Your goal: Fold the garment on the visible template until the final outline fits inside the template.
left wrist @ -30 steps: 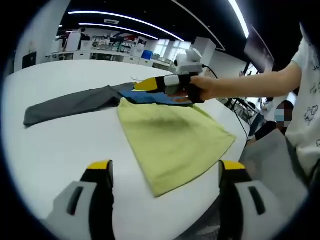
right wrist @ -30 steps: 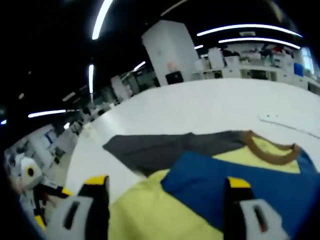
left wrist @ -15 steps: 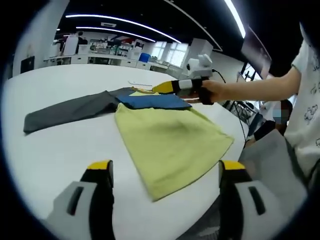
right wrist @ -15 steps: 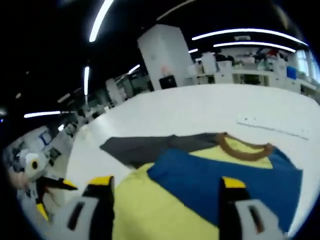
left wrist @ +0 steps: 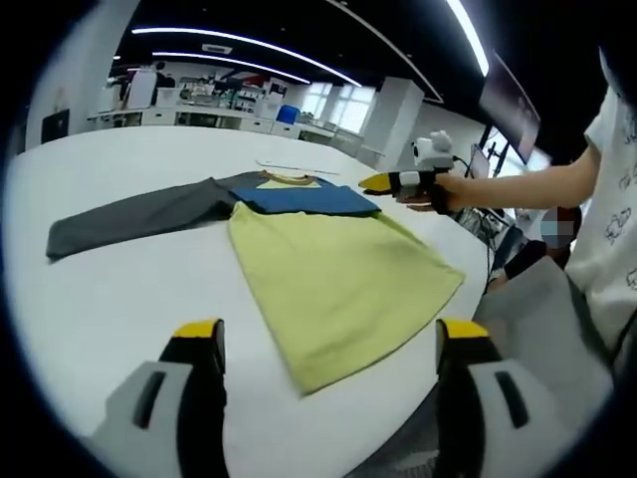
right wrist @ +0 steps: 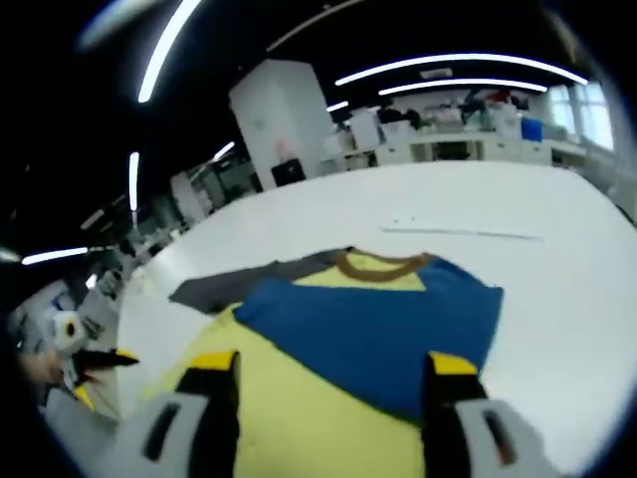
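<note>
Left gripper point(left wrist: 323, 344): two grey fingers point(left wrist: 199, 344) capped with yellow pads, each grey body carrying a dark slot-shaped recess. Right gripper point(right wrist: 323, 373): same build in its own view, grey fingers point(right wrist: 214, 373) with yellow tips and dark slots. From the left gripper view the right gripper point(left wrist: 383, 183) presents a yellow pointed tip, a black and white body, and a black cable trailing behind it. The person's sleeve point(left wrist: 619, 119) is short and white, with small dark printed figures (pattern not legible).
</note>
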{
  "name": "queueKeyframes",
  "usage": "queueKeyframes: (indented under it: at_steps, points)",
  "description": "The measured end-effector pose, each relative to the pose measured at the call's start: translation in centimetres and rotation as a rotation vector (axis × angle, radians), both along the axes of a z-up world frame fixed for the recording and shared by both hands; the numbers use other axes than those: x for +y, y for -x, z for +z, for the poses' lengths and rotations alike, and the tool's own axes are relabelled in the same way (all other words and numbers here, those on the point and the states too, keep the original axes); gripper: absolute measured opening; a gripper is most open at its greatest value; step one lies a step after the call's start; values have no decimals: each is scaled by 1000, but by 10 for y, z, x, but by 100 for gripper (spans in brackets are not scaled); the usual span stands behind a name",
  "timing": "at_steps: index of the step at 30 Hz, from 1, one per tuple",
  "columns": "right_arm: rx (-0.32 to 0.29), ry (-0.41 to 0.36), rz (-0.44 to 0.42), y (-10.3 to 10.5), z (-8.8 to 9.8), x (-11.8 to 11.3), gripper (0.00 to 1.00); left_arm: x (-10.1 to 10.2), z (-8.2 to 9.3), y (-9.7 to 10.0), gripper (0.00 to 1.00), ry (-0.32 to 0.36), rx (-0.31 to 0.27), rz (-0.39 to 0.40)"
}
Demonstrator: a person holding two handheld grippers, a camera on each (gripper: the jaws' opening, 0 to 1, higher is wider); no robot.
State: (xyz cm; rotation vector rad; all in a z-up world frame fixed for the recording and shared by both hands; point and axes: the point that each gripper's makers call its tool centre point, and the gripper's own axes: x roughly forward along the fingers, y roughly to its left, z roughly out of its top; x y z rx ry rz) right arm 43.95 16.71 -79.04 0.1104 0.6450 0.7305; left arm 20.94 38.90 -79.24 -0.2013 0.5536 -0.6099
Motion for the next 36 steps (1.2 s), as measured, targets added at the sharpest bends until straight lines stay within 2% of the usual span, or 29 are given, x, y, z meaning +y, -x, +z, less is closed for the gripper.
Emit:
queueKeyframes:
  at_steps: [6,13,17,21,26,32,36]
  points:
    - [10,70,-45,1,-11,-41,70,-1,1,0,84,2,-3,0]
    - [59,54,-145,3,-25,-78,55,-4,-1,2,85,5,5,-5]
    - [75,53,-154,12,-25,-84,40,-5,-2,3,85,3,10,-6]
    - [86,50,-162,7,-29,-91,24,-5,-2,3,85,1,11,-5]
    - [102,48,-176,5,-34,-89,14,-5,-2,5,84,-1,15,-2]
    - [109,71,-165,-2,-46,-89,10,-3,-4,6,84,-3,22,5]
    - [114,75,-159,0,-48,-86,10,-1,-6,7,84,-5,27,11]
